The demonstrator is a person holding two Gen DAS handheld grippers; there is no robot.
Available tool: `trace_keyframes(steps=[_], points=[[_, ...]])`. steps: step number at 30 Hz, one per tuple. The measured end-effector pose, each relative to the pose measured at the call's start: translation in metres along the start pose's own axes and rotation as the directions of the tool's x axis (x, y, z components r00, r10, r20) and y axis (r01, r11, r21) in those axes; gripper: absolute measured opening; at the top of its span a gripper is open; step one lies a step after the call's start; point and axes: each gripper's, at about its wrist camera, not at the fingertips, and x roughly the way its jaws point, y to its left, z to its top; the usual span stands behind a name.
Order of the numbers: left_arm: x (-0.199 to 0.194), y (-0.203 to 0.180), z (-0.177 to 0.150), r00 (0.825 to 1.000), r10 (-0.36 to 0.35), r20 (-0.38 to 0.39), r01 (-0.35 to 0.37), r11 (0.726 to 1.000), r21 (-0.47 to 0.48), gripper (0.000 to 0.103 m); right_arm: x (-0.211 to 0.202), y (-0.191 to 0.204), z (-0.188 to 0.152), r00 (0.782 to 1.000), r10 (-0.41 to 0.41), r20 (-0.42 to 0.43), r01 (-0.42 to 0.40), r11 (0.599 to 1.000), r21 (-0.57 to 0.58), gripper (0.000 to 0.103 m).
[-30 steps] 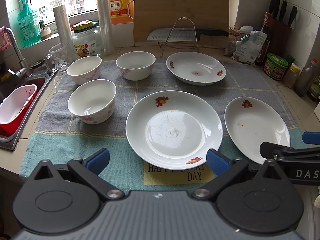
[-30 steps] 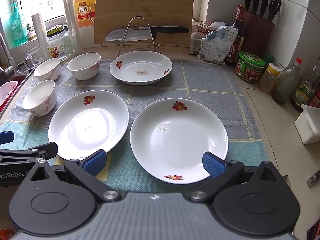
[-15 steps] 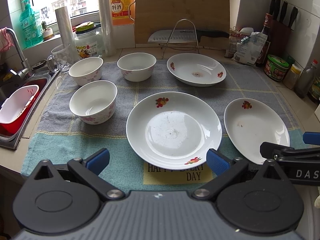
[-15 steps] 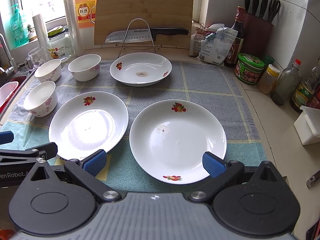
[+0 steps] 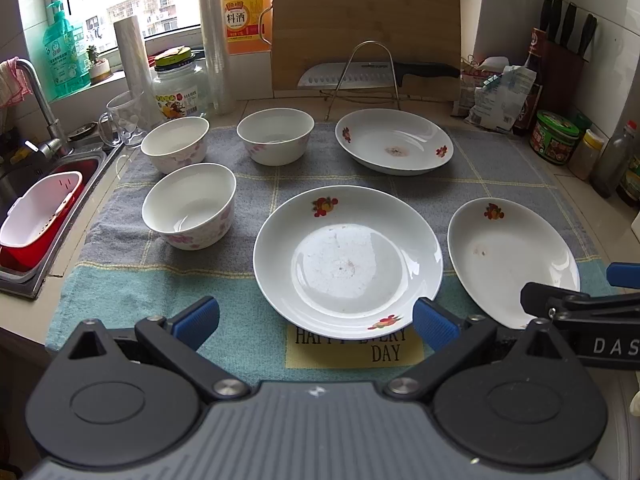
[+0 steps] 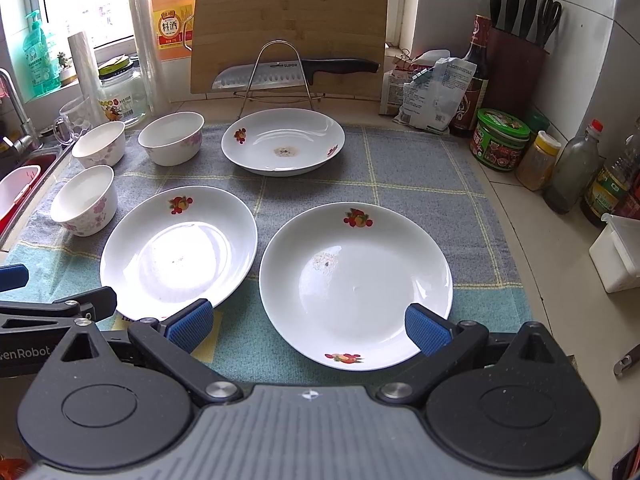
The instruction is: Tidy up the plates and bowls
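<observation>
Three floral plates (image 5: 348,256) and three bowls (image 5: 190,204) lie separate on the towel (image 5: 132,280) over the counter, bowls toward its left edge by the sink (image 5: 24,216). Since a second ago nothing has shifted; sorting hasn't begun. Left gripper (image 5: 316,320) and right gripper (image 6: 308,324) hover at the near edge, jaws spread, empty. A cutting board (image 6: 288,28) leans at the back.
</observation>
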Motion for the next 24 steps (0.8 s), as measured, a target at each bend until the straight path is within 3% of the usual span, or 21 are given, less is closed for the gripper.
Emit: trace_keyframes(steps=[24], points=[[-0.0038, -0.0047, 0.0002, 1.0, 0.008, 0.007, -0.008, 1.0, -0.002, 0.102, -0.0034, -0.005, -0.0005, 1.0, 0.021, 0.018, -0.021, 1.0, -0.007, 0.103]])
